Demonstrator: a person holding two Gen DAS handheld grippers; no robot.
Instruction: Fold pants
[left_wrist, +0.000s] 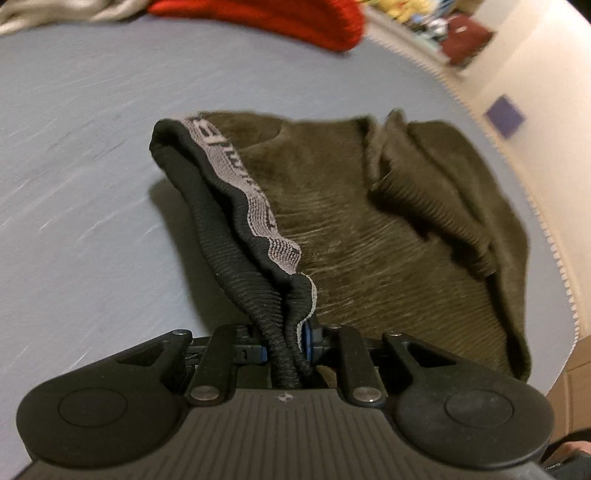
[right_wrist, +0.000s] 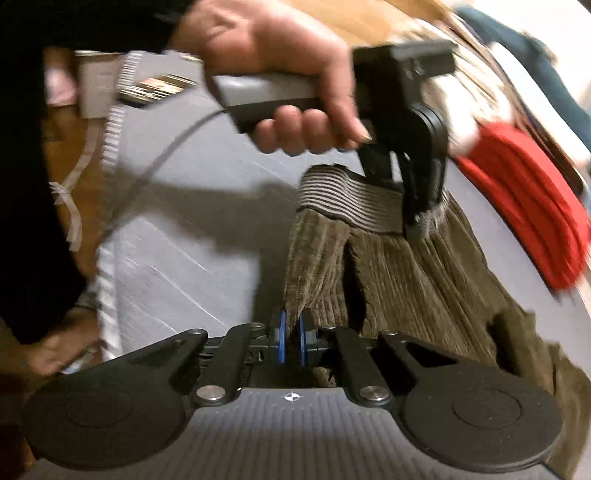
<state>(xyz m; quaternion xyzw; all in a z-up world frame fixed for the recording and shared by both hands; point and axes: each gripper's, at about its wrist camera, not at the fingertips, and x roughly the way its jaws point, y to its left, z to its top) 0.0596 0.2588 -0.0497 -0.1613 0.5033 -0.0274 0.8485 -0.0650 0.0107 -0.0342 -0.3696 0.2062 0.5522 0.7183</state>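
Note:
The olive-brown corduroy pants (left_wrist: 369, 229) lie partly folded on the grey table (left_wrist: 81, 177). My left gripper (left_wrist: 286, 345) is shut on the black elastic waistband (left_wrist: 229, 206), which has a grey lettered inner band, and lifts it off the table. In the right wrist view the left gripper (right_wrist: 413, 218) shows from outside, held by a hand, clamped on the striped waistband (right_wrist: 351, 199). My right gripper (right_wrist: 291, 345) is shut on an edge of the pants fabric (right_wrist: 406, 273) near the waistband's other end. Both views are motion-blurred.
A red knitted garment (left_wrist: 280, 18) lies at the far edge of the table, also in the right wrist view (right_wrist: 524, 199). Light cloth (left_wrist: 55, 14) lies beside it. The table's edge (left_wrist: 546, 221) runs close on the right, with wooden floor (right_wrist: 70, 147) beyond.

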